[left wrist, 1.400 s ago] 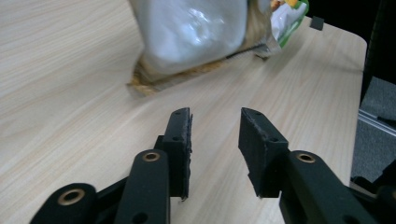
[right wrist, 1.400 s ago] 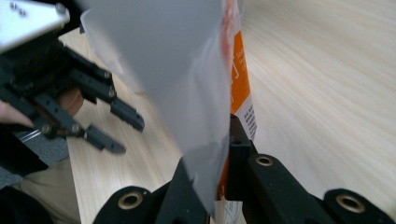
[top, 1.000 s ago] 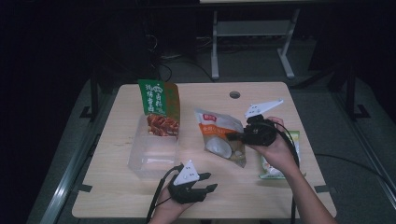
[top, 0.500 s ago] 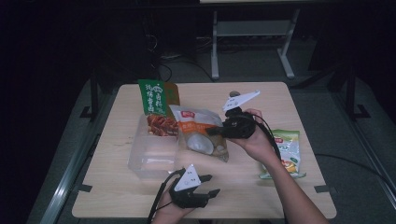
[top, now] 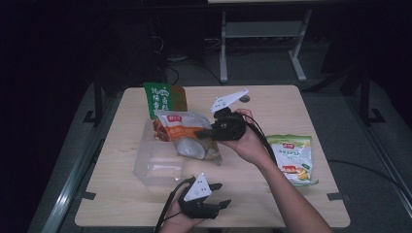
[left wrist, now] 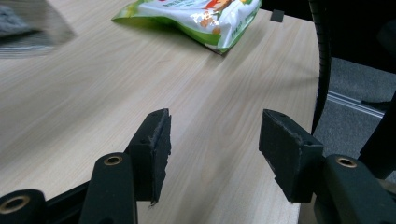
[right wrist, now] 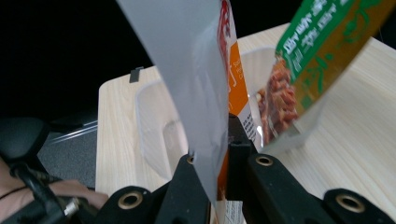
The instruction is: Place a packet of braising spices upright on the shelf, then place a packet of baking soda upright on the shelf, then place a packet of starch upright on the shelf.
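the right gripper (top: 210, 132) is held above the middle of the light wooden table (top: 291, 102), its jaws pressed together on the edge of an orange and silver snack pouch with a white label (top: 187, 138). in the high view the pouch hangs from the jaws over the right rim of a clear, shallow plastic container (top: 158, 165) and is lifted off the table. in the right gripper view the silver back of the pouch (right wrist: 196, 79) rises from between the two black jaws, which pinch it at the bottom edge, and the clear container (right wrist: 154, 126) lies beyond it on the table.

a green upright snack bag with white characters (top: 164, 99) stands at the far edge of the container; in the right gripper view this green bag (right wrist: 322, 51) appears tilted at the upper right, just beside the held pouch.

the left gripper (top: 221, 208) rests near the front edge of the table, well apart from the container. its jaws have just been opening and stand spread, with bare wood between the pads (left wrist: 154, 149).

a flat light green and white snack bag with orange print (top: 291, 156) lies on the right part of the table; in the left gripper view the same bag (left wrist: 201, 16) lies beyond the open jaws.
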Available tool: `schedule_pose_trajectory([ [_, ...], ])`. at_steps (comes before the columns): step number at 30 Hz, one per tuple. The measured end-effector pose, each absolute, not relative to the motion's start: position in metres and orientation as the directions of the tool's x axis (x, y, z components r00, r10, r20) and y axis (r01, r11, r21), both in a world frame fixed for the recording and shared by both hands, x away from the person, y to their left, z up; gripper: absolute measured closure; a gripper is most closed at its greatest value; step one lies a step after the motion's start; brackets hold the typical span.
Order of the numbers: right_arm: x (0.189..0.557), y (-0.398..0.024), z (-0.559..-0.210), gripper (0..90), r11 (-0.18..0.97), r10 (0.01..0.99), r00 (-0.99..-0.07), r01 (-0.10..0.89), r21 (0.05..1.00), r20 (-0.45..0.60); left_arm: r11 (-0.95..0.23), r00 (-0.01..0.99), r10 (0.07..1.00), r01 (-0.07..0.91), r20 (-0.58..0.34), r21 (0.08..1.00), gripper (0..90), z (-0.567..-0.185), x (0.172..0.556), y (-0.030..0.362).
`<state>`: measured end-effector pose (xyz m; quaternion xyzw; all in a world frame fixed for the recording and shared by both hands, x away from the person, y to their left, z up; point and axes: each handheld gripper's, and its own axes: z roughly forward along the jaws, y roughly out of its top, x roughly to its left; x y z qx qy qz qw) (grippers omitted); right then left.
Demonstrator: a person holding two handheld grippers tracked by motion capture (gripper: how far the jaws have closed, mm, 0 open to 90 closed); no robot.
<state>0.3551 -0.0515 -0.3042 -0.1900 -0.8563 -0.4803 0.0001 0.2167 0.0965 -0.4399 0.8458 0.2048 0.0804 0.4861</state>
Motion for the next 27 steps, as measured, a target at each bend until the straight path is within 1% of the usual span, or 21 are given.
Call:
schedule_pose_trajectory([
  [2,0.354,-0.045,-0.302,89.7,0.468,0.312,-0.934,0.31,0.827,0.174,-0.447,0.905,0.422,0.259,-0.054,0.856,42.3,-0.439,0.216,0.096],
  [9,0.349,-0.019,-0.298,89.7,0.467,0.262,-0.951,0.272,0.841,0.162,-0.431,0.907,0.416,0.258,-0.064,0.864,41.3,-0.439,0.214,0.097],
  [15,0.347,0.007,-0.298,89.7,0.489,0.222,-0.961,0.257,0.834,0.166,-0.434,0.909,0.414,0.248,-0.052,0.866,40.9,-0.436,0.213,0.1],
  [27,0.349,0.036,-0.306,89.7,0.491,0.183,-0.967,0.247,0.836,0.179,-0.441,0.913,0.403,0.245,-0.053,0.863,40.3,-0.437,0.211,0.098],
])
